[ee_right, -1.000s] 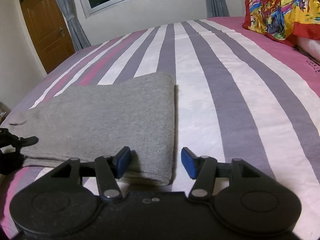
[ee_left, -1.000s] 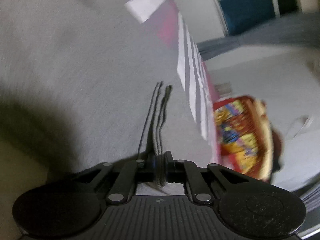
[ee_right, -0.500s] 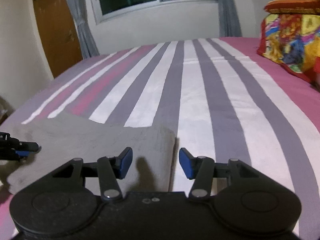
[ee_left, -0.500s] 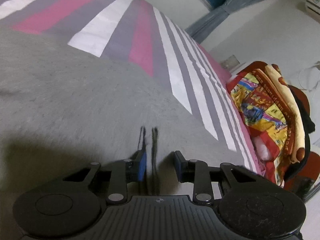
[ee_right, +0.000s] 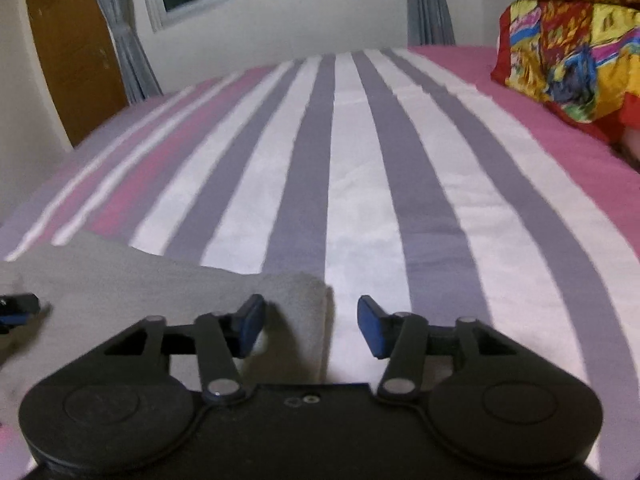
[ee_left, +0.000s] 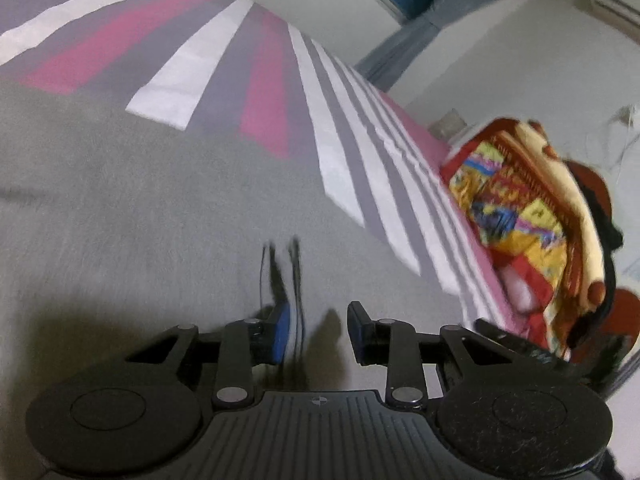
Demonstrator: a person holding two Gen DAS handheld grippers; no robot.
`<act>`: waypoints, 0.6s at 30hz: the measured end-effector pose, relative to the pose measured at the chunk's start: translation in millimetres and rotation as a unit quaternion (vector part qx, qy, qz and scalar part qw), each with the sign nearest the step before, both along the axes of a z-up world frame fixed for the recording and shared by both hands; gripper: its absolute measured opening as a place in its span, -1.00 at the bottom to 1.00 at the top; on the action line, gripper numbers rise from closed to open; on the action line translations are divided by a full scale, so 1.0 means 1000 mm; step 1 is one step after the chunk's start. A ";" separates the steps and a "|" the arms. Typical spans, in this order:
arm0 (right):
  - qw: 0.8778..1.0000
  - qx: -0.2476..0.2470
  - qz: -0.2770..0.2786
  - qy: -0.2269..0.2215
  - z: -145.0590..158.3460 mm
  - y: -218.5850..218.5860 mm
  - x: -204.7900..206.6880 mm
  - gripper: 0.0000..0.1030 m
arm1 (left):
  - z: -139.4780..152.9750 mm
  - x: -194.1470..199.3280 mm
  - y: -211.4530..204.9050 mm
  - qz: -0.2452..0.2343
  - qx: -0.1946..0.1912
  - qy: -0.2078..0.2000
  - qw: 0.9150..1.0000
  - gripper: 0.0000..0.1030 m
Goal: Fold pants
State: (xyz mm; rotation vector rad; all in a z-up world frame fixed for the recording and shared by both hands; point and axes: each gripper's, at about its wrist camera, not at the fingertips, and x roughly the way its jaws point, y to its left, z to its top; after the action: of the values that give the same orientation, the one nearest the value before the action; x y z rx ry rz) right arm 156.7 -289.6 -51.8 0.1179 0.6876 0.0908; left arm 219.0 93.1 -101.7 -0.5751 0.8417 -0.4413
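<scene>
Left wrist view: the left gripper hovers over the grey pants spread on the striped bed, fingers parted, dark cords beside the left pad, nothing pinched. A bright quilt is piled at right.

Right wrist view: the right gripper has its jaws opening, spread over the pants' folded corner on the bed, gripping nothing. The left gripper's tip shows at the left edge.

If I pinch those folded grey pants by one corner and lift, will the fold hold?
Probably not. The grey pants look like soft knit lying limp in layers on the striped bedsheet, so a corner lift would likely let them droop and unfold. Pushed, they would likely bunch up rather than slide.
</scene>
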 end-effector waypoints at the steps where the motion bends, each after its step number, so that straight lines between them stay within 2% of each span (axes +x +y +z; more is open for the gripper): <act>1: 1.000 0.008 0.005 -0.004 0.000 -0.001 -0.011 -0.01 | -0.005 -0.002 -0.003 -0.002 0.013 0.003 1.000 -0.40; 2: 1.000 0.005 0.011 0.003 -0.004 -0.001 -0.012 -0.01 | -0.009 -0.003 -0.006 0.003 0.018 0.002 1.000 -0.40; 4: 0.998 -0.031 0.013 0.046 -0.027 0.004 -0.008 0.02 | -0.009 -0.001 -0.007 0.023 0.015 0.010 1.000 -0.40; 7: 0.999 -0.014 -0.006 0.045 -0.022 0.003 -0.012 0.02 | 0.007 -0.007 -0.015 0.034 0.034 0.006 0.999 -0.40; 9: 1.000 0.004 -0.012 0.023 -0.010 0.003 -0.023 0.02 | 0.012 -0.021 -0.015 0.039 0.031 -0.008 0.999 -0.39; 10: 1.000 0.009 -0.010 0.009 -0.005 0.004 -0.032 0.05 | 0.012 -0.029 -0.016 0.044 0.041 -0.015 0.998 -0.37; 11: 1.000 0.012 -0.007 -0.003 -0.002 0.006 -0.041 0.07 | 0.009 -0.037 -0.016 0.042 0.056 -0.019 0.997 -0.23; 12: 1.000 0.010 -0.002 -0.005 -0.003 0.008 -0.048 0.13 | 0.004 -0.044 -0.021 0.030 0.070 -0.029 0.997 -0.22; 13: 1.000 0.000 0.006 0.005 -0.009 0.011 -0.052 0.18 | 0.000 -0.049 -0.027 0.025 0.090 -0.045 0.995 -0.22; 14: 0.999 -0.019 0.011 0.033 -0.021 0.015 -0.050 0.20 | 0.000 -0.052 -0.031 0.024 0.104 -0.054 0.993 -0.22; 15: 0.998 -0.027 0.016 0.048 -0.031 0.017 -0.050 0.21 | 0.002 -0.052 -0.033 0.027 0.111 -0.055 0.992 -0.21; 16: 0.999 -0.028 0.016 0.038 -0.032 0.017 -0.053 0.21 | 0.005 -0.051 -0.034 0.031 0.113 -0.049 0.992 -0.21; 18: 0.999 -0.016 0.004 0.046 -0.025 0.016 -0.052 0.18 | 0.012 -0.051 -0.033 0.034 0.120 -0.046 0.991 -0.18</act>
State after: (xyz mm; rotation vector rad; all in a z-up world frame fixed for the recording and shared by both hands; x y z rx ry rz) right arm 104.4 -273.2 -76.6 0.0898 0.7805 0.0826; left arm 167.9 59.8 -89.4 -0.3566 0.7720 -0.2969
